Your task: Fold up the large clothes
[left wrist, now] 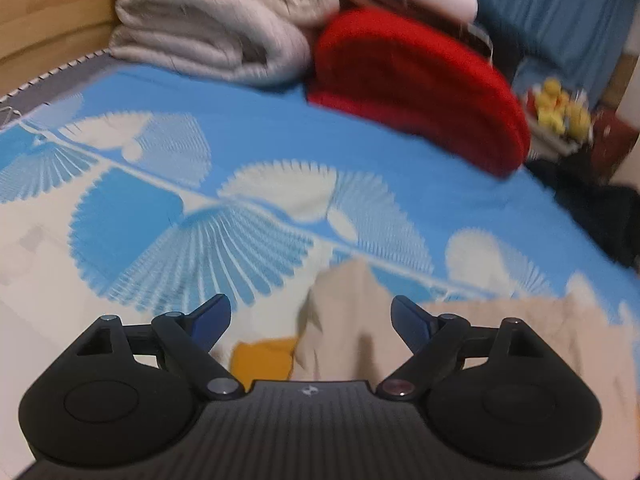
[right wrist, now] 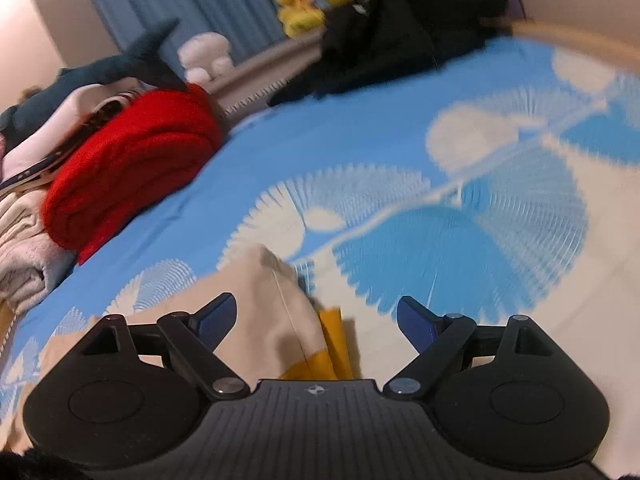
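A beige garment with a yellow-orange part lies on the blue-and-white bedspread, close under both grippers. My left gripper is open and empty just above the garment's pointed corner. In the right wrist view the same beige garment and its yellow part lie under my right gripper, which is open and empty. Both views are motion-blurred.
A folded red cloth and a stack of folded cream blankets sit at the bed's far side. Black clothing, yellow plush ducks, a shark plush and a wooden bed frame border the bed.
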Demonstrator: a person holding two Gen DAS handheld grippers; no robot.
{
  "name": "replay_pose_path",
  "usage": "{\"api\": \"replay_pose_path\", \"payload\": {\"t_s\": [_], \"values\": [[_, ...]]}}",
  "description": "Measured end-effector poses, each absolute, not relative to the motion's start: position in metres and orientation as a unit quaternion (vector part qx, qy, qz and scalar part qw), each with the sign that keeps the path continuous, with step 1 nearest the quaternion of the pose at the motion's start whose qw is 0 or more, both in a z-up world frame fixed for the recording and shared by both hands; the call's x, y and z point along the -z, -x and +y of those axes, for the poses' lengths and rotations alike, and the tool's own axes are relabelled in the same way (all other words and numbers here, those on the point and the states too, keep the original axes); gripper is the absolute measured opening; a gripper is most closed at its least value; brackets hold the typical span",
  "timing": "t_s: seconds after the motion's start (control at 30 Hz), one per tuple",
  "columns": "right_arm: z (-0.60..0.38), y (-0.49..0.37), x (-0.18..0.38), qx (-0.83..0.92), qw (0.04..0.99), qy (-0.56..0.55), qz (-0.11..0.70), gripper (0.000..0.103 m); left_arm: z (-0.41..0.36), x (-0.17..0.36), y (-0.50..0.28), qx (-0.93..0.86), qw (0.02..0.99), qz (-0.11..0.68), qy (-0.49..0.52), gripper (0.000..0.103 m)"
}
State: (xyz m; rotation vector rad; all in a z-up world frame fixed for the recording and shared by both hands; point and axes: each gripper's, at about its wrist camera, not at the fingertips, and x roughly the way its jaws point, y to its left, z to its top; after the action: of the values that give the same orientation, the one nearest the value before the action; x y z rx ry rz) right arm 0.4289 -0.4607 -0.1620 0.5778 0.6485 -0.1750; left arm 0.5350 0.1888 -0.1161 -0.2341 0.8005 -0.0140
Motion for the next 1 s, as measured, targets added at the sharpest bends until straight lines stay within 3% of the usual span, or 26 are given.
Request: {"api": "replay_pose_path", "payload": {"t_s": [0.1,0.37,0.4,0.47,0.53,0.6,0.77,1.0], "values": [[-0.451,-0.439,0.176,0.069,0.899,-0.278,0.332,0.088,0.175,0.135,-0.545,0.008,0.914,0.394,0.096,0.089],[-0.413,-0.452,0.174,0.048,0.935,-0.172,0.308,0.085,0.148,0.151,-0.563,0.021,0.919,0.391,0.054,0.061],[-0.408,-0.454,0.177,0.044,0.935,-0.160,0.313,0.078,0.144,0.152,-0.563,0.022,0.919,0.390,0.045,0.053],[-0.399,-0.459,0.181,0.038,0.934,-0.131,0.329,0.024,0.137,0.154,-0.561,0.021,0.922,0.387,0.027,0.039],[-0.395,-0.459,0.180,0.050,0.934,-0.111,0.334,0.003,0.132,0.156,-0.557,0.017,0.925,0.379,0.009,0.009],[-0.394,-0.453,0.171,0.062,0.942,-0.100,0.314,0.001,0.130,0.153,-0.551,0.007,0.932,0.363,0.002,0.004],[-0.400,-0.445,0.152,0.097,0.949,-0.109,0.280,0.001,0.132,0.136,-0.540,-0.008,0.945,0.327,-0.004,0.003],[-0.404,-0.455,0.193,0.117,0.932,-0.097,0.330,0.000,0.137,0.160,-0.552,-0.016,0.930,0.366,0.002,0.003]]}}
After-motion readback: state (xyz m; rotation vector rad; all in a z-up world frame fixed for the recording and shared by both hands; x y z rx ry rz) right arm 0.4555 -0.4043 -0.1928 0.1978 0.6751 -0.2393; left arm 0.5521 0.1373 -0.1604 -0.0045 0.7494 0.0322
